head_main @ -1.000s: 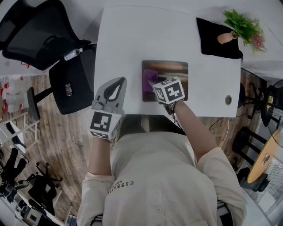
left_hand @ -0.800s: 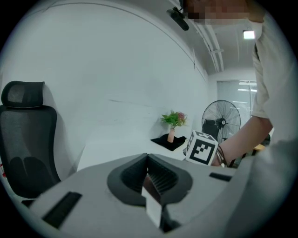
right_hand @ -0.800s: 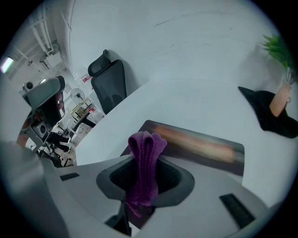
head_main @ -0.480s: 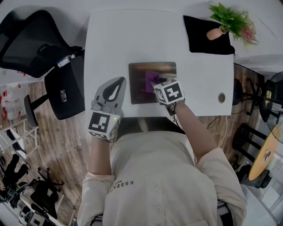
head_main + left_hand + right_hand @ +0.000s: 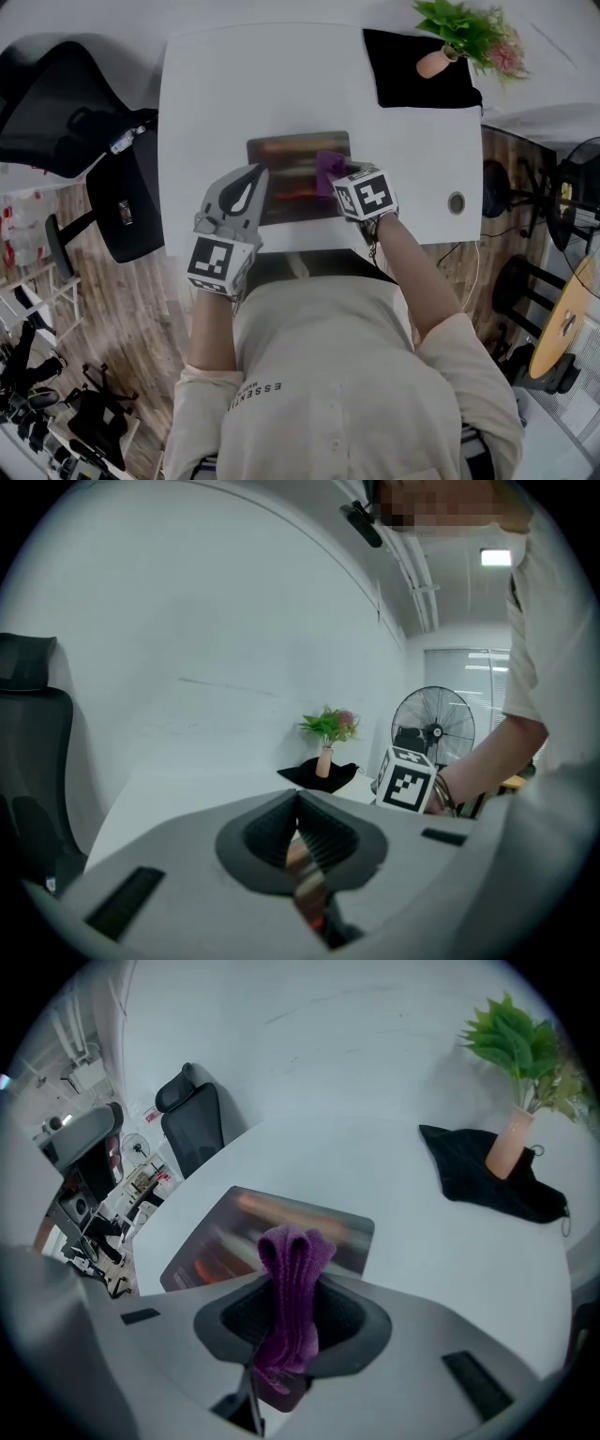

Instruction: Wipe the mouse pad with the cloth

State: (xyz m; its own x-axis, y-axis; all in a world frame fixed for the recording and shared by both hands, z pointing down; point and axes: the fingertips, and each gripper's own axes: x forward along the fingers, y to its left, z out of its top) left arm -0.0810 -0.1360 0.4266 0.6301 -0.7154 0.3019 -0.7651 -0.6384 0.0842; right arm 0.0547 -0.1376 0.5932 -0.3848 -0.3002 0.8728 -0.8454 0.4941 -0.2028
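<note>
A dark mouse pad (image 5: 291,183) with orange streaks lies on the white table (image 5: 234,84) near its front edge. My right gripper (image 5: 337,184) is shut on a purple cloth (image 5: 327,169), which rests on the pad's right part. In the right gripper view the cloth (image 5: 292,1260) stands folded between the jaws of the right gripper (image 5: 292,1288), with the pad (image 5: 225,1237) just beyond. My left gripper (image 5: 253,176) is shut and holds nothing, its tips over the pad's left edge. The left gripper (image 5: 298,799) shows its jaws meeting at the tip.
A black cloth (image 5: 417,66) lies at the table's far right corner, with a potted plant (image 5: 464,33) in a pink vase on it. A cable hole (image 5: 457,202) sits near the right edge. A black office chair (image 5: 56,103) stands left of the table. A fan (image 5: 433,733) stands beyond.
The right gripper has drawn the purple cloth from the pad's left part to its right part. The left gripper now overlaps the pad's left edge.
</note>
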